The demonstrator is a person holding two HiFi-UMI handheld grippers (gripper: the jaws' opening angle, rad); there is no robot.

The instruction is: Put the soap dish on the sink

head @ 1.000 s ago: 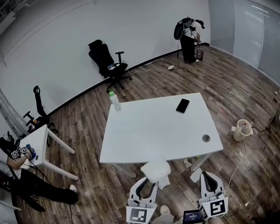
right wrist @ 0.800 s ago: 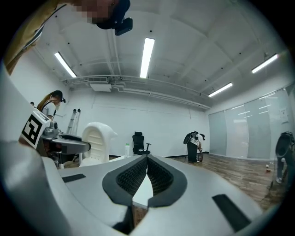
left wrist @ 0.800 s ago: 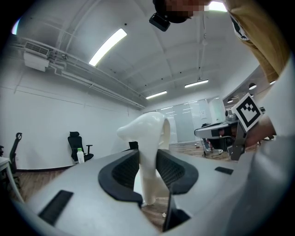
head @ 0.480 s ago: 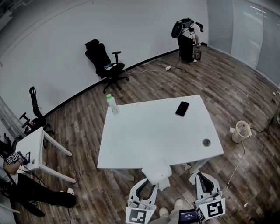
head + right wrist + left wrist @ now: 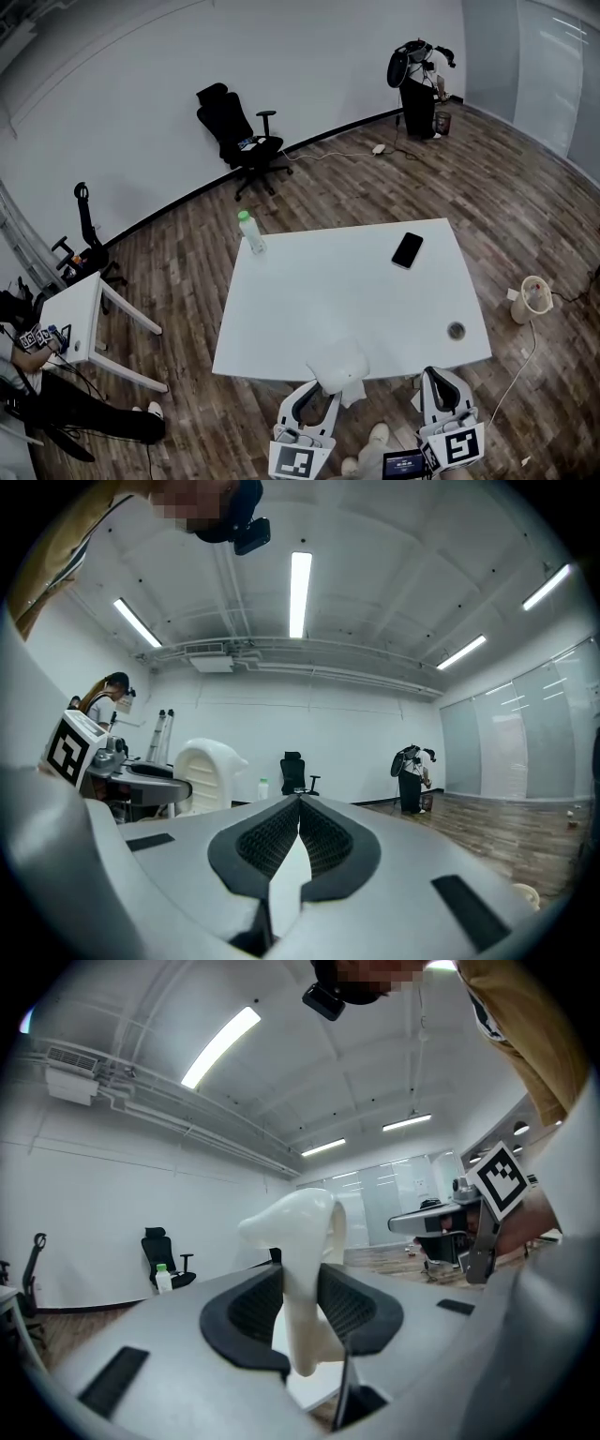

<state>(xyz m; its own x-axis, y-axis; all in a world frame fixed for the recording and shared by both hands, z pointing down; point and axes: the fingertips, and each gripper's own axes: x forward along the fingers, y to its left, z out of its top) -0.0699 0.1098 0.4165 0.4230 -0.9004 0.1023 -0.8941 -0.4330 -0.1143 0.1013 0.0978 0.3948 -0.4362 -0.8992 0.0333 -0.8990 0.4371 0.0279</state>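
1. Left gripper (image 5: 316,401) – low in the head view, at the near edge of the white table (image 5: 337,291). Its jaws are clamped on the soap dish (image 5: 339,367), a pale white moulded piece.
2. In the left gripper view the soap dish (image 5: 298,1241) stands up between the two dark pads of the left gripper (image 5: 302,1309), its wider end above them and its narrow end pinched below.
3. The dish hangs over the table's near edge; I cannot tell if it touches the top.
4. Right gripper (image 5: 442,386) – to the right of the left one, off the table's near right corner. In its own view the right gripper (image 5: 299,841) has its jaws pressed together with nothing between them.
5. On the table: a black phone (image 5: 407,250) toward the far right, a clear bottle (image 5: 249,231) with a green cap at the far left corner.
6. A black office chair (image 5: 239,136) stands by the far wall.
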